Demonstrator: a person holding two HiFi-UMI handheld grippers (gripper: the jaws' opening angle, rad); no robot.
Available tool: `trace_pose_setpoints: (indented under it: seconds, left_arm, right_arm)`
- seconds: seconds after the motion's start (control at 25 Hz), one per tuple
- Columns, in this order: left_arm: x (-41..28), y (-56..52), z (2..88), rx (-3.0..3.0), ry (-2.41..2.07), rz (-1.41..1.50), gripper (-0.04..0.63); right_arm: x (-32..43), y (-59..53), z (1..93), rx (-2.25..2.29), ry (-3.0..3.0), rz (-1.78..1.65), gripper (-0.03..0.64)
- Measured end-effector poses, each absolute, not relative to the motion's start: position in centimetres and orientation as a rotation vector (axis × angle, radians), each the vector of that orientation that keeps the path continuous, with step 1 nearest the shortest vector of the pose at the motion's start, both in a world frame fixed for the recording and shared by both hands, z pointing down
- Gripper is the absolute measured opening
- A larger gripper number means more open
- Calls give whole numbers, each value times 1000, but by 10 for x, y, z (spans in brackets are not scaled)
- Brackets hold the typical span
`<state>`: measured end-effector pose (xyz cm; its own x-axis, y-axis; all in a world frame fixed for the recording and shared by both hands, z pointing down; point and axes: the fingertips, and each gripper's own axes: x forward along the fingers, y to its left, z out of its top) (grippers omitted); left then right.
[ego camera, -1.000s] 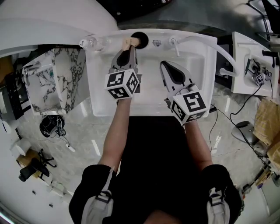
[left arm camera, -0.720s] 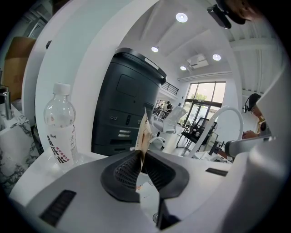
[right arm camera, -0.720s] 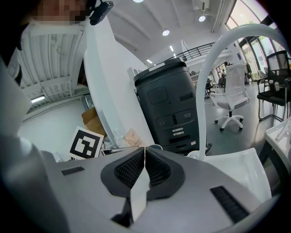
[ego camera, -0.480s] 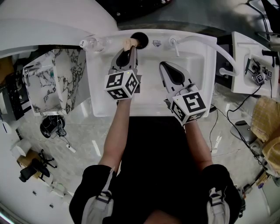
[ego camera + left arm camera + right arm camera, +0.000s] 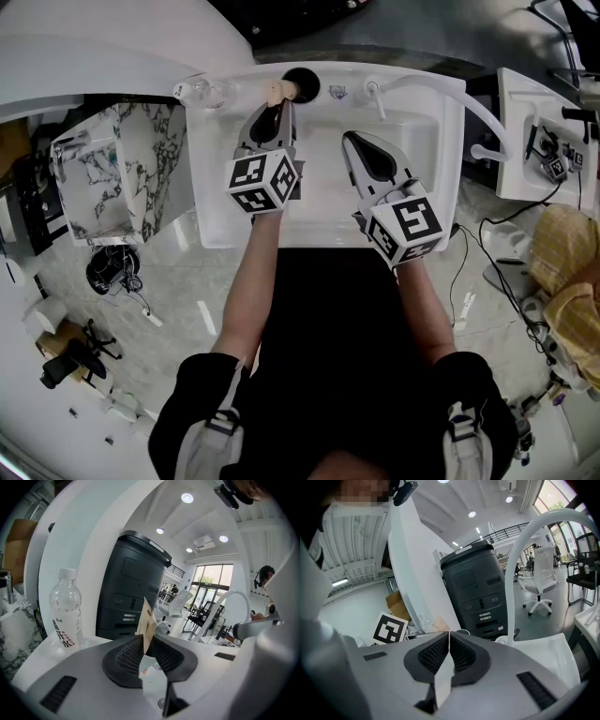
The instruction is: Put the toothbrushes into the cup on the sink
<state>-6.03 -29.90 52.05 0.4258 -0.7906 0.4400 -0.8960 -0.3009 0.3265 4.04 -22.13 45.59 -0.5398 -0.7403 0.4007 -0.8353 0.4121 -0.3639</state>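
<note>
Reaching over sink [image 5: 214,230], left gripper [image 5: 147,639] clamped on toothbrush pack [image 5: 148,619], right gripper [image 5: 449,638] closed.

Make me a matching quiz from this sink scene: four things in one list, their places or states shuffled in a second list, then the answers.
Things:
1. left gripper
2. right gripper
3. water bottle
4. black cup

Places or states:
A. jaws together, nothing between them
B. stands at the left end of the sink's back ledge
C. shut on a tan cardboard package
D. on the back ledge, just past the package's tip

Pairs: 1-C, 2-A, 3-B, 4-D.
</note>
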Motion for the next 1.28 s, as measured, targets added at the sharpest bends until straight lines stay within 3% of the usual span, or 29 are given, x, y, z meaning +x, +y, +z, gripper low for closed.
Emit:
trace_pose_setpoints:
  seconds: [0.72,1.28]
  left_arm:
    - [-59,-265,500,2172,-1470,240,63]
    - [-57,-239,481,2235,-1509,251,17]
  right_arm:
    - [43,-197,444,1365,-2539,752,32]
    - [44,-180,440,1343,-2563,734,32]
